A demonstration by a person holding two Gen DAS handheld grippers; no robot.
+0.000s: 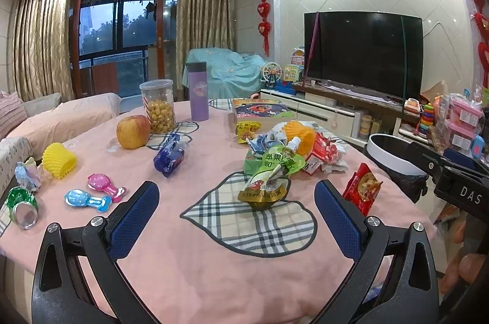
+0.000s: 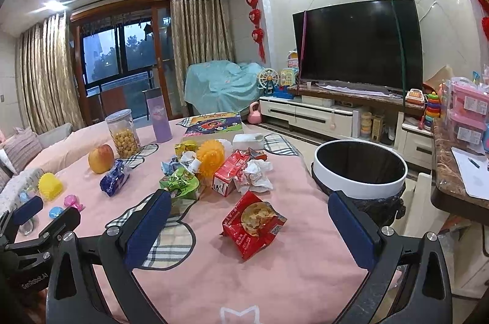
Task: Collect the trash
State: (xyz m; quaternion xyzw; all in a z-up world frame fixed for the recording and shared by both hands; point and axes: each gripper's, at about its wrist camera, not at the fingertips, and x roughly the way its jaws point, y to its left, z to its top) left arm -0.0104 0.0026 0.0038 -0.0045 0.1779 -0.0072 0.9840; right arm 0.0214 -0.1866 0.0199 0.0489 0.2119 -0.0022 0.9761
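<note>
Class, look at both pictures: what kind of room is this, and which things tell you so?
Most likely a home living room: a big television on a low cabinet, a covered sofa, and curtains at a balcony door.

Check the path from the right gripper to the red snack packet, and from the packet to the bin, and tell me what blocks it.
Nothing visible does. The right gripper is open, with the red snack packet lying flat on bare pink cloth between its fingers. From there to the bin beside the table edge there is only cloth; the trash pile sits farther back.
</note>
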